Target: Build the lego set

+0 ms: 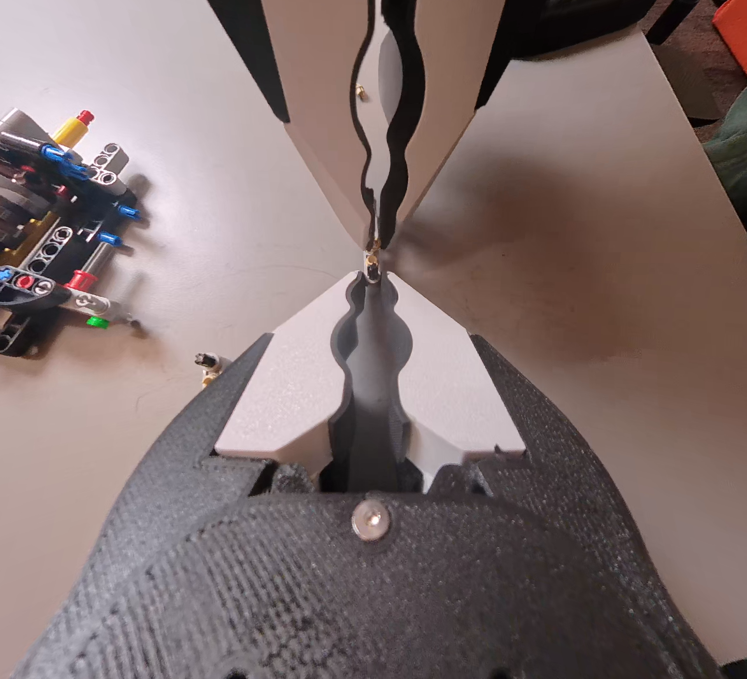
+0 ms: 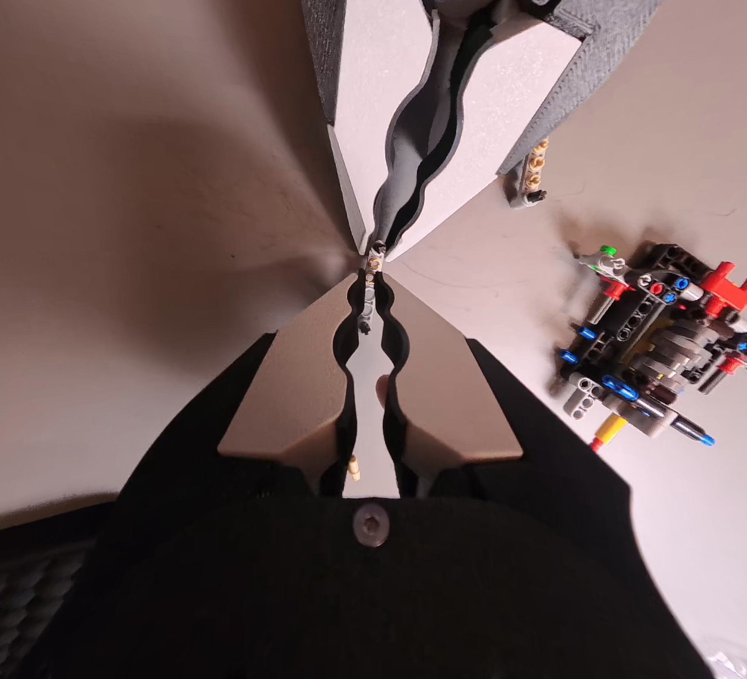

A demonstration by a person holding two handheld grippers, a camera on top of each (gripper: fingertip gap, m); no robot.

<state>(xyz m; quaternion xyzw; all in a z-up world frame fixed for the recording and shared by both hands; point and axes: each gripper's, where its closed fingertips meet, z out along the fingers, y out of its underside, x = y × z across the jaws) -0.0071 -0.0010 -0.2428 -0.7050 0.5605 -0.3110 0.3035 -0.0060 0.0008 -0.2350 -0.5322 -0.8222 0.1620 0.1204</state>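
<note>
Both views bright enough, warm indoor light. Strong fisheye: table (image 1: 121, 33) edges bow and stretch toward the corners. Broad soft shadow on the table right of centre in left view, left of centre in right view. Near gripper bodies soft, slightly out of focus; right gripper (image 2: 368, 275) body nearly pure black, no detail. Lego model (image 2: 655, 340) edges smeared. No glare.

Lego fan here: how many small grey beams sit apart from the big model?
2. One beam is pinched between the left gripper and right gripper; the other beam lies on the table beside the left gripper. More may be hidden.
</note>
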